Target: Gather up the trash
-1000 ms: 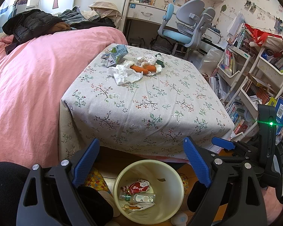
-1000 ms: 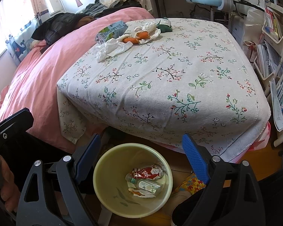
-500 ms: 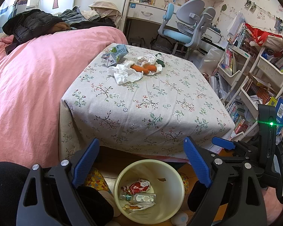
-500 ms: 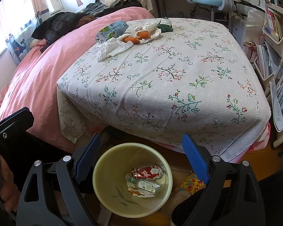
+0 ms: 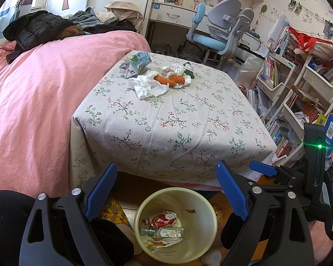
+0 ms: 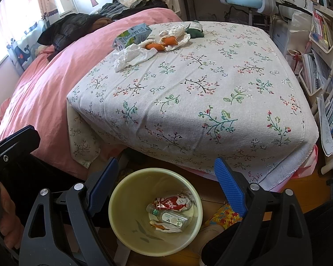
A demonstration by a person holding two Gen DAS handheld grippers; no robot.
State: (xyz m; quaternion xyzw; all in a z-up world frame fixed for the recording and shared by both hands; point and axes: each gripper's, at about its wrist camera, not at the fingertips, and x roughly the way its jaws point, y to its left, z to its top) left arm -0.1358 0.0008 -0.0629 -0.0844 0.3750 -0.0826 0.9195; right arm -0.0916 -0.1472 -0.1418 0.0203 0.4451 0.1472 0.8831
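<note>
1. Trash, left wrist view: a red wrapper (image 5: 161,219), a small clear bottle (image 5: 163,232) and a crumpled white scrap lie at the bottom of the pale yellow bin (image 5: 207,232), which stands on the floor just below and between the fingers. The left gripper (image 5: 166,188) has its blue fingers (image 5: 101,191) spread wide with nothing between them. Well beyond the fingertips, on the far side of the floral-clothed table (image 5: 177,133), lie a crushed drink carton (image 5: 135,64), crumpled white tissue (image 5: 147,86), orange peel-like pieces (image 5: 168,79) on white paper, and a dark green item (image 5: 188,69). The right gripper's blue tip (image 5: 263,169) shows just right of the right finger.

2. Right wrist view: the right gripper (image 6: 166,177) is also wide open and empty, above the same bin (image 6: 124,217) with wrapper (image 6: 172,202) and bottle (image 6: 169,217) inside. Carton (image 6: 133,35), tissue (image 6: 132,56) and orange pieces (image 6: 159,43) lie far ahead on the table (image 6: 199,102), towards its left. A hand (image 6: 4,217) shows at the left edge.
</note>
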